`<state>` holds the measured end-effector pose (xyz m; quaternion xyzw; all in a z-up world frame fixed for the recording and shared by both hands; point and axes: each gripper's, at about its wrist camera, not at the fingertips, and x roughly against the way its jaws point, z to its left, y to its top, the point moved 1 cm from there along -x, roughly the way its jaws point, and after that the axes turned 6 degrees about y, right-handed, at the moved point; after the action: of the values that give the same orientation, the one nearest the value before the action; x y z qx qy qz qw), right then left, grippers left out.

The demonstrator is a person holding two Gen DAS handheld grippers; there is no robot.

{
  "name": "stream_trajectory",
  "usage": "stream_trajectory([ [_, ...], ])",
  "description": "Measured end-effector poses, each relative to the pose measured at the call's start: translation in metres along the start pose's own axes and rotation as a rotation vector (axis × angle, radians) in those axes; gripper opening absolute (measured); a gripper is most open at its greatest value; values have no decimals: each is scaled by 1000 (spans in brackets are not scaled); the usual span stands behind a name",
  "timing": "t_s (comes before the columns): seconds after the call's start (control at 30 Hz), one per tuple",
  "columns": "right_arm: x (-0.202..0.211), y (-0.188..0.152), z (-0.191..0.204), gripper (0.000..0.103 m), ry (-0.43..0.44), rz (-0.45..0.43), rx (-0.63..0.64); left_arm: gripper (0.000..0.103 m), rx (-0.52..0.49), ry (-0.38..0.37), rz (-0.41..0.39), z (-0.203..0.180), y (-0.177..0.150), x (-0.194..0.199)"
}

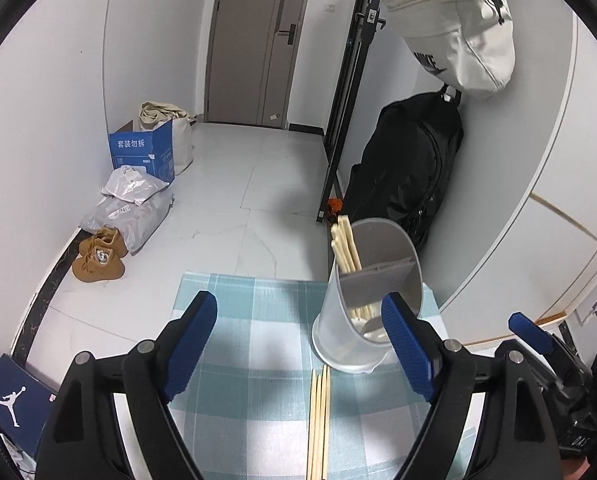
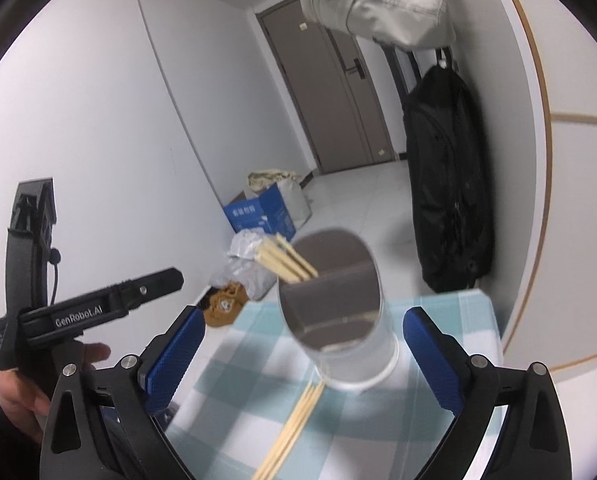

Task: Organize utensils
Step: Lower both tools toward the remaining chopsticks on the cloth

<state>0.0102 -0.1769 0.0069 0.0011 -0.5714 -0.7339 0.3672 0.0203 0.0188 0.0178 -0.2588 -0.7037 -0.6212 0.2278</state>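
Hovering with both grippers, left gripper and right gripper, spread empty, we find the loose chopsticks lying lengthwise between the jaws, nearer than the holder.

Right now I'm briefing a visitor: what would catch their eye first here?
The grey utensil holder on the checked cloth, with chopsticks standing in its far compartment. More chopsticks lie loose on the cloth in front of it. Both grippers, left and right, are open and empty.
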Motion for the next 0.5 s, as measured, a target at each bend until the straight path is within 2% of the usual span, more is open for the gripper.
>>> stream_trajectory([
  [0.17,-8,-23,1,101,-5,39,-1,81,-6,14,5,3,-18,-6],
  [0.37,-22,-46,6,101,10,103,18,81,-9,27,49,10,-38,-22],
  [0.5,-32,-55,1,100,5,145,-11,81,24,30,84,22,-44,-30],
])
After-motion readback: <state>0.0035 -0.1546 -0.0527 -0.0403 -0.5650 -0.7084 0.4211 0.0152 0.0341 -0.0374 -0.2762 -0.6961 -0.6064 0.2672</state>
